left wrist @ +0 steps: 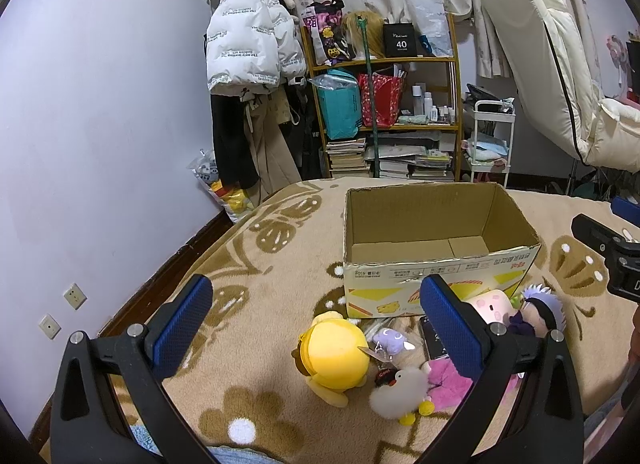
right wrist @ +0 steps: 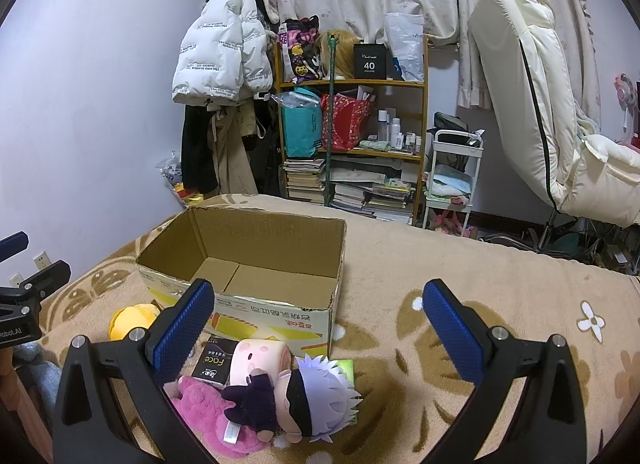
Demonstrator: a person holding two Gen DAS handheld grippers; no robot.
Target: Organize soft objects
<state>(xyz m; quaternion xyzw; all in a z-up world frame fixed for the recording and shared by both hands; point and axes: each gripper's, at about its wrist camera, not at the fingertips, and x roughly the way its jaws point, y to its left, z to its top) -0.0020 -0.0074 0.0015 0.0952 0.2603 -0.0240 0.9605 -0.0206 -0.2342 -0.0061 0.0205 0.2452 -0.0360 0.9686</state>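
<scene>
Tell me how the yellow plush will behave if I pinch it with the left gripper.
The yellow plush looks round and stuffed, so it will probably squash between the pads and feel light. Its rounded body may roll on the blanket if nudged. The left gripper stands open around it.

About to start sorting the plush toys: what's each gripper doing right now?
Left gripper: open, holding nothing.
Right gripper: open, holding nothing.
</scene>
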